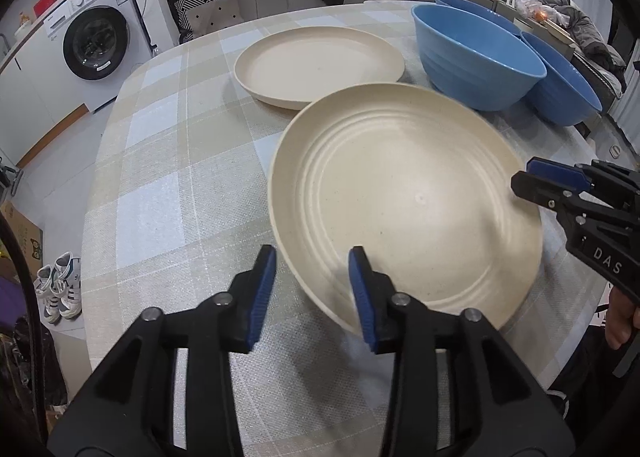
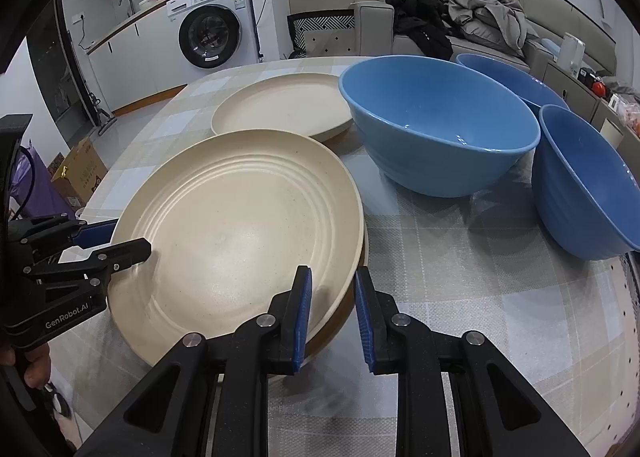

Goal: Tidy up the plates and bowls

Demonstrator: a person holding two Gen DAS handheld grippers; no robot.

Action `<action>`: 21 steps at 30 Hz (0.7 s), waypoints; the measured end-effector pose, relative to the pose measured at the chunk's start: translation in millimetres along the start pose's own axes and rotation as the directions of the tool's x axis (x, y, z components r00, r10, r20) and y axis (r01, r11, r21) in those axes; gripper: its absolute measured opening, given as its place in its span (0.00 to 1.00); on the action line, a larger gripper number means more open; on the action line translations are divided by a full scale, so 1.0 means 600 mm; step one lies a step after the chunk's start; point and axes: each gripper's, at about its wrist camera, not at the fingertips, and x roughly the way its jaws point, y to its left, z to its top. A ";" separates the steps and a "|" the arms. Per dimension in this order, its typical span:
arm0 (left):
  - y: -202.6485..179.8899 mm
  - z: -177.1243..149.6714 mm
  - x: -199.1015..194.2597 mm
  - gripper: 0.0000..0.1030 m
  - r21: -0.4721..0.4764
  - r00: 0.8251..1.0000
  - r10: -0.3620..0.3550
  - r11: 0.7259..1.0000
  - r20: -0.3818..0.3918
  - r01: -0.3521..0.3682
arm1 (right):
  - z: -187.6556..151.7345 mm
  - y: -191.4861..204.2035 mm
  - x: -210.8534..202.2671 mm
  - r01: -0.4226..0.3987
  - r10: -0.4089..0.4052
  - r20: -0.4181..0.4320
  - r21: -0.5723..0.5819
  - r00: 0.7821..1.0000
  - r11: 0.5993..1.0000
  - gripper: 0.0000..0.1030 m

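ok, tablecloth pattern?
The tablecloth is a plaid check in beige, white and pale blue-grey, clearest in the left wrist view.

We cannot tell from the left wrist view whether the near cream plate [image 1: 404, 201] lies alone or on another: its near rim is smeared, and the left gripper's [image 1: 312, 297] right finger [image 1: 362, 293] covers part of it. In the right wrist view a darker edge [image 2: 344, 321] shows under that plate, mostly hidden by the right gripper [image 2: 332, 313]. The far blue bowl [image 2: 516, 81] is half hidden behind the big blue bowl [image 2: 436, 129]. The right blue bowl [image 2: 588, 185] is cut off by the picture's right edge. The hand [image 1: 622, 313] on the right gripper shows only in part.
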 end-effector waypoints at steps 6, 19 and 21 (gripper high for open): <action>0.031 0.006 -0.024 0.52 -0.082 0.998 -0.028 0.996 0.056 0.032 | 0.004 0.000 -0.009 -0.027 0.027 0.029 -0.003 0.999 1.000 0.42; 0.099 0.016 -0.085 0.88 -0.289 0.984 0.011 0.956 0.178 0.042 | 0.019 -0.013 -0.054 -0.077 0.075 0.117 0.019 0.990 0.997 0.82; 0.100 0.017 -0.092 0.91 -0.306 0.983 0.020 0.951 0.182 0.037 | 0.023 -0.016 -0.064 -0.083 0.081 0.134 0.014 0.988 0.996 0.86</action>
